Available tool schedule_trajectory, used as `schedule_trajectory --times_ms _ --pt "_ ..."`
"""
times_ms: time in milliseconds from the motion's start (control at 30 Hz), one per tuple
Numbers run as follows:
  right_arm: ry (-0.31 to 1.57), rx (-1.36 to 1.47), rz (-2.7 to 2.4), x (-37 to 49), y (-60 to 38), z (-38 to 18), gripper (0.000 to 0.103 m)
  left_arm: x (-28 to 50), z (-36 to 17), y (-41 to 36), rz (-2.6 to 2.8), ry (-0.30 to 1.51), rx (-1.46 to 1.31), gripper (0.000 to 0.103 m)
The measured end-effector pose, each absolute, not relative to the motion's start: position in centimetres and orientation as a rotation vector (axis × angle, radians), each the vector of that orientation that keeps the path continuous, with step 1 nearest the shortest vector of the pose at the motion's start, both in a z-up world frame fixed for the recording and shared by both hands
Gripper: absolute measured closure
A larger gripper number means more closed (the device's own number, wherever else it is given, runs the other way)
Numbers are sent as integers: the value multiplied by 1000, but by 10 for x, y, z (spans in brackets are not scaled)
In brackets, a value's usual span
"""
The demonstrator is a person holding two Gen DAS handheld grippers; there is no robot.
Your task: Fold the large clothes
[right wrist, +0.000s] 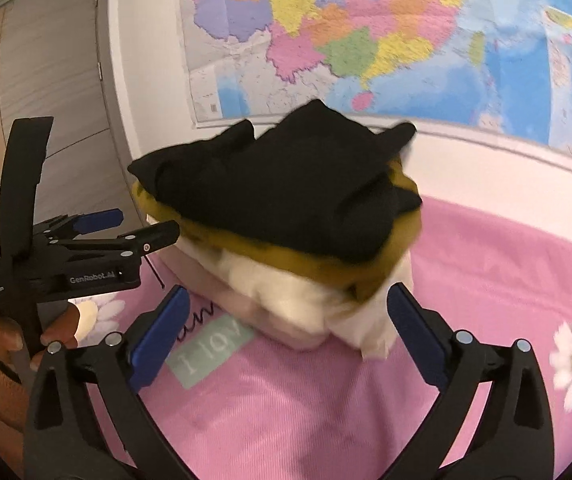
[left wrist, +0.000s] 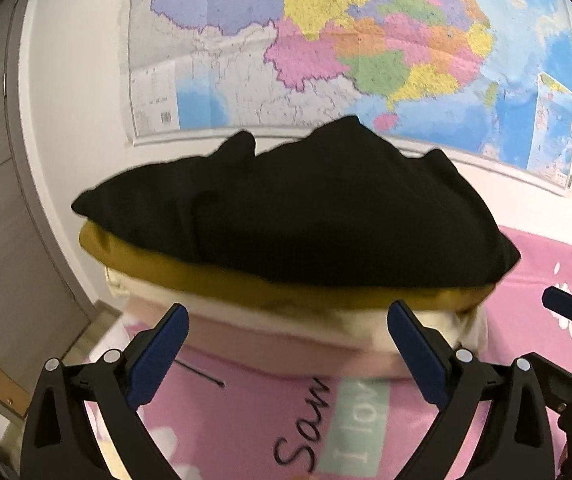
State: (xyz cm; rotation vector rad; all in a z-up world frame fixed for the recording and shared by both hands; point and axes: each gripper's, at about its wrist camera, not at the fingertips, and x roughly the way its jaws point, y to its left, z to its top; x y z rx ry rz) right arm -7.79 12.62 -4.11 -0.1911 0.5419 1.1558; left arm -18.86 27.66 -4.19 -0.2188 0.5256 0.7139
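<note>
Pink bedding (right wrist: 486, 264) with white daisies and printed lettering covers the bed, and a large colourful wall map (left wrist: 366, 40) hangs behind it at twelve o'clock, with a wooden door (right wrist: 45, 80) at ten o'clock. A stack of folded clothes (left wrist: 286, 220) sits on the bedding: a black garment (right wrist: 286, 184) on top, a mustard one (left wrist: 205, 272) under it, cream and pale pink layers below. The left gripper (left wrist: 288, 344) has its jaws spread wide, empty, just short of the stack. The right gripper (right wrist: 286, 332) likewise stands fully open, holding nothing, with the stack's lower corner between its blue pads (right wrist: 153, 344).
</note>
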Motion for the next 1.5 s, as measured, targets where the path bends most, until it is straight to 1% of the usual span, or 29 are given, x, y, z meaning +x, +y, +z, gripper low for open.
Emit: schedule_trajectory --times_ms 233,633,1500 --pt "593 -173 1128 -83 103 -60 6 -194 -57 254 702 558 -229 7" --pt "594 -170 1121 -101 83 -69 6 -205 -69 229 702 584 -226 7" --pt "617 -153 1102 -112 65 -78 6 -211 -88 212 675 635 -256 7"
